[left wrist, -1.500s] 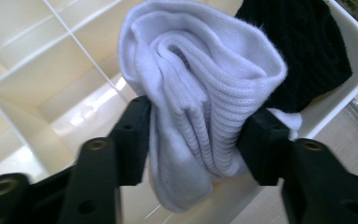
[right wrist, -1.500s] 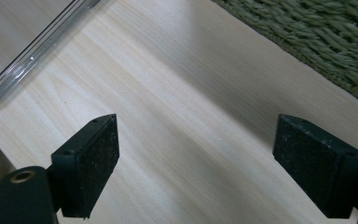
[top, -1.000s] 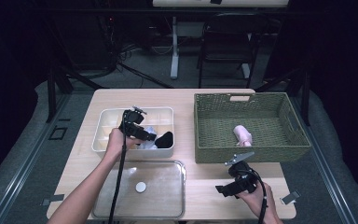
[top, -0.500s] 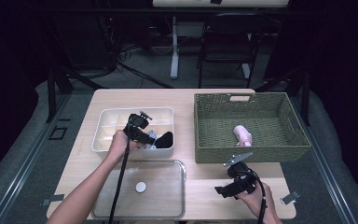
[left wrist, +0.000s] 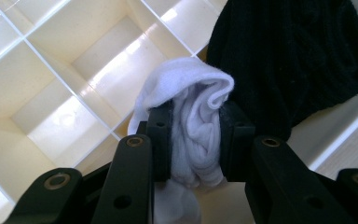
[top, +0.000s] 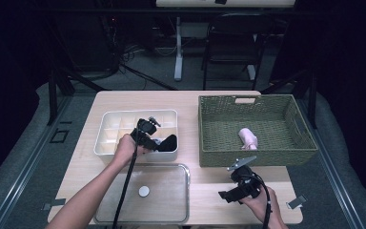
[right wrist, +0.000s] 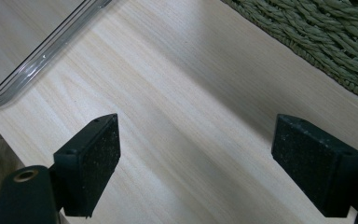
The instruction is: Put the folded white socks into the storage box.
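My left gripper (top: 157,141) reaches into the white divided box (top: 124,119). In the left gripper view its jaws have just been closing and now pinch a bunched white sock (left wrist: 200,112) between both pads, so the left gripper (left wrist: 196,140) is shut on it. A black knit item (left wrist: 289,60) lies right beside the sock and drapes over the box's front wall (top: 168,141). My right gripper (top: 226,195) hovers low over the bare wood near the table's front edge. Seen in its own view, the right gripper (right wrist: 209,163) is open with nothing between its pads.
A green wicker basket (top: 257,155) stands at the right with a pink rolled item (top: 248,137) inside; its woven wall (right wrist: 335,37) is close to my right gripper. A clear shallow tray (top: 171,210) holding a small white disc (top: 144,191) sits at the front left, its rim (right wrist: 37,60) nearby.
The left gripper's jaws have closed on the white sock, and that hand has shifted slightly to the right over the box. The right hand has stayed put.
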Demonstrator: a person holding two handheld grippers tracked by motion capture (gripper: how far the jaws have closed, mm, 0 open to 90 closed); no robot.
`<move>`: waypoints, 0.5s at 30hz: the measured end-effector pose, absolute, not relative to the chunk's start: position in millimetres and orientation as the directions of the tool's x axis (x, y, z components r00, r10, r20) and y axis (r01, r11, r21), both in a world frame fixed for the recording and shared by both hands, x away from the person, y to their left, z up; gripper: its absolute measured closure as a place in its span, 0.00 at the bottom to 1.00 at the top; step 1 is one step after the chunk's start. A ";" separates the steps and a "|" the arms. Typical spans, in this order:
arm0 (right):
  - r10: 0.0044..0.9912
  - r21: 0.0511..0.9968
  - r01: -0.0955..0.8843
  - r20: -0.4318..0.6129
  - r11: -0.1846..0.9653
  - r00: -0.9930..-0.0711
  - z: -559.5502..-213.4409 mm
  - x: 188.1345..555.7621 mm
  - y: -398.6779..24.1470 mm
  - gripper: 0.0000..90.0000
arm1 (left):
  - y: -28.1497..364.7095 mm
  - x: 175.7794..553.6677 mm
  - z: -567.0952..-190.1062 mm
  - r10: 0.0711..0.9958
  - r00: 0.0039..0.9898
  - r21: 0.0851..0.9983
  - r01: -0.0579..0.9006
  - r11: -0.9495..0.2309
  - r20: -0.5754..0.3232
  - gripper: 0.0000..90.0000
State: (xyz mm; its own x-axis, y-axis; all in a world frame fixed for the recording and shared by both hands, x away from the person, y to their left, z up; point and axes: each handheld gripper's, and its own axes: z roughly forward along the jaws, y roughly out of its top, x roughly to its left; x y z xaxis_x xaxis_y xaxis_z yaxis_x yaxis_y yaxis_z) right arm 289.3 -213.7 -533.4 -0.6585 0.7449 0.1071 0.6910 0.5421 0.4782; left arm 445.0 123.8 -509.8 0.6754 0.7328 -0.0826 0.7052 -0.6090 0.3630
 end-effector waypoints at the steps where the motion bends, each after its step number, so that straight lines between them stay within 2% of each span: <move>1: 0.744 0.476 0.690 0.106 0.545 -0.660 -532.9 289.2 -214.1 0.17 | 124.7 445.1 -508.9 0.733 0.673 0.366 0.708 -0.604 -0.093 0.77; 4: 0.745 0.477 0.693 0.111 0.541 -0.658 -531.9 289.5 -215.7 0.17 | 130.0 444.3 -503.6 0.734 0.666 0.395 0.715 -0.577 -0.132 0.69; 7: 0.750 0.485 0.695 0.112 0.531 -0.652 -531.0 289.7 -216.9 0.16 | 136.6 443.4 -493.8 0.741 0.653 0.420 0.723 -0.549 -0.155 0.50; 11: 0.748 0.480 0.695 0.114 0.534 -0.654 -531.5 290.8 -217.2 0.16 | 147.4 444.0 -477.6 0.741 0.654 0.462 0.710 -0.531 -0.154 0.43; 15: 0.747 0.476 0.698 0.118 0.535 -0.654 -531.9 290.8 -215.5 0.17 | 149.1 448.3 -484.3 0.748 0.644 0.444 0.725 -0.527 -0.164 0.42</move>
